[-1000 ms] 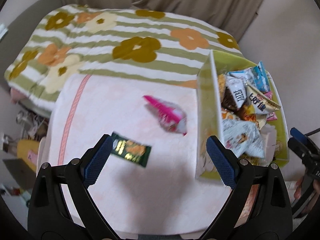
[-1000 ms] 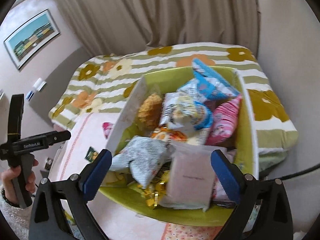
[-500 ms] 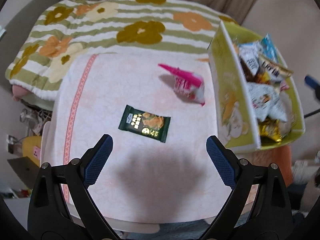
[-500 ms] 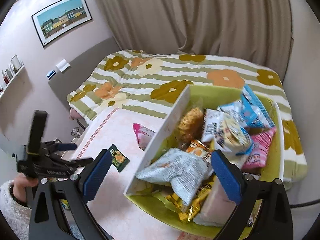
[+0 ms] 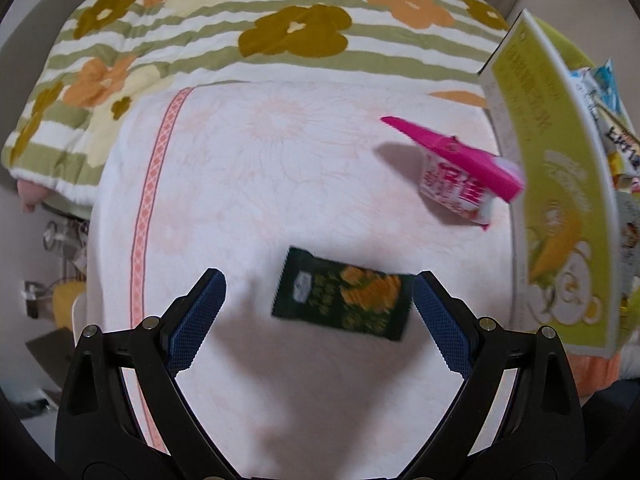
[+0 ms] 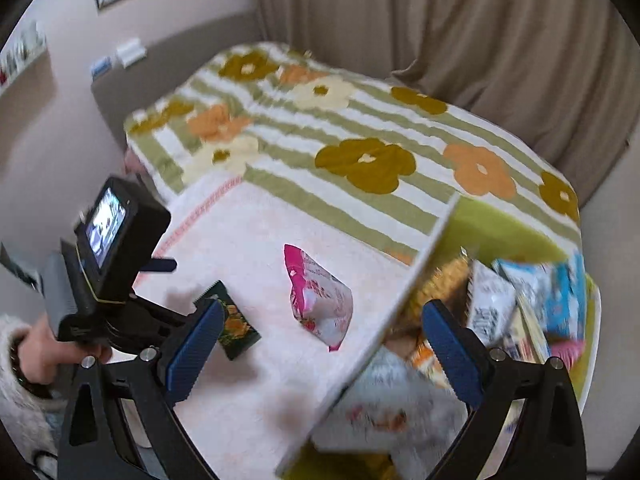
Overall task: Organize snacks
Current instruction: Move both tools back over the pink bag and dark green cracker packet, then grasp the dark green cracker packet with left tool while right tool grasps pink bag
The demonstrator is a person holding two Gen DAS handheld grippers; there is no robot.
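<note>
A dark green snack packet (image 5: 344,294) lies flat on the pink-white cloth-covered table (image 5: 280,152); it also shows in the right wrist view (image 6: 236,324). My left gripper (image 5: 318,306) is open, just above and around the packet, not touching it. A pink-and-white snack bag (image 5: 460,172) lies farther right, next to the yellow-green box (image 5: 560,208); the bag (image 6: 320,300) also shows in the right wrist view. My right gripper (image 6: 320,344) is open and empty, over the box's near wall (image 6: 384,312). The box holds several snack bags (image 6: 532,308).
A bed with a striped flowered cover (image 5: 248,36) lies behind the table. Curtains (image 6: 460,28) hang at the back. The left gripper's body and the hand holding it (image 6: 100,280) show at the left of the right wrist view.
My left gripper has moved down and forward over the green packet, which now lies between its fingers. My right gripper has swung left, from over the box toward the table.
</note>
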